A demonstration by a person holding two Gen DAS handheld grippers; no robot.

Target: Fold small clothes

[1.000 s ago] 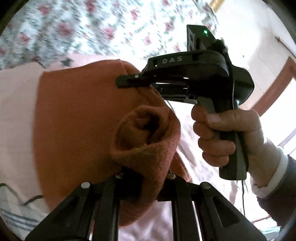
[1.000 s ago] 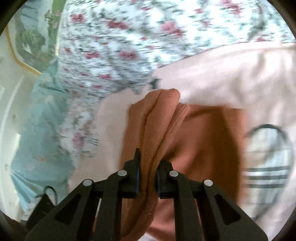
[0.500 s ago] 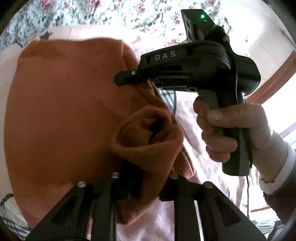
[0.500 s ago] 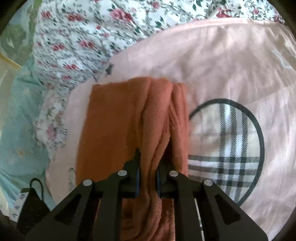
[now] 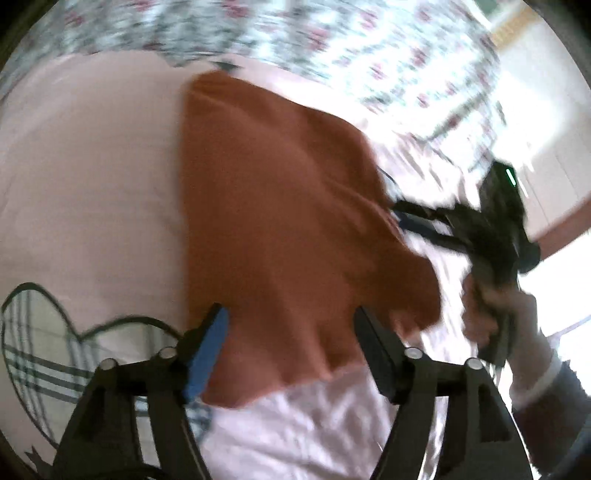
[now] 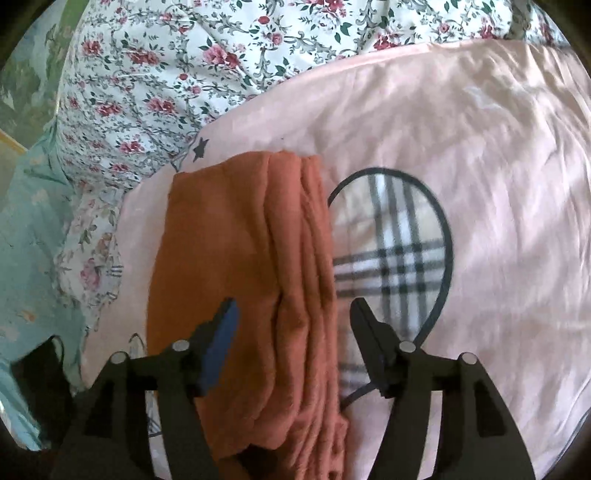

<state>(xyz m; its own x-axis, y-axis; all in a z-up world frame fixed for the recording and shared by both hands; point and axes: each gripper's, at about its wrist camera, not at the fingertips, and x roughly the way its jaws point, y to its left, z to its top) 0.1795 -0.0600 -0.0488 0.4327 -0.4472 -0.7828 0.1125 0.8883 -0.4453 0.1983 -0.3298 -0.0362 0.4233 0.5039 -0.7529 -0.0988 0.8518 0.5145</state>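
Left wrist view: my left claw [image 5: 290,326] is released, fingers spread wide, hovering over the near edge of the orange garment [image 5: 280,221]. I see the garment lying on the pink sheet [image 5: 88,177], which covers a bed with a floral bedspread [image 5: 332,33]. The frame is blurred, so fine detail is unreliable. At the right side, the right claw [image 5: 406,218] appears with its fingers parted at the garment's far edge; whether it touches the cloth, I cannot tell. A hand [image 5: 491,314] grips its handle.

Right wrist view: my right claw [image 6: 293,319] is released — the fingers straddle the garment [image 6: 229,266] without pinching it. Here the garment is folded, with several layered edges stacked along its right side. It rests on the pink sheet [image 6: 480,147], its right edge just beside a plaid oval print [image 6: 399,254]. A small black star print [image 6: 200,147] sits near the garment's far corner. Beyond the sheet lies the floral bedspread [image 6: 166,74].
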